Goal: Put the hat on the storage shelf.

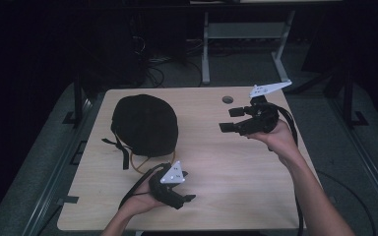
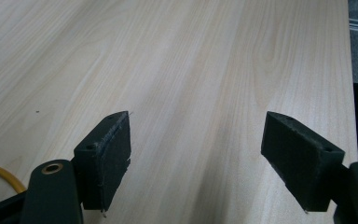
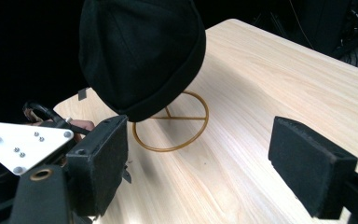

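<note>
Both grippers, left (image 1: 189,186) and right (image 1: 229,119), hang wide open and empty near the black cap (image 1: 145,124) perched on its gold wire stand (image 3: 171,126) at the table's (image 1: 236,167) far left, probably soft, light, best pinched at the brim.

One hat (image 1: 145,124), one stand (image 3: 171,125), two tongs, seemingly.
</note>
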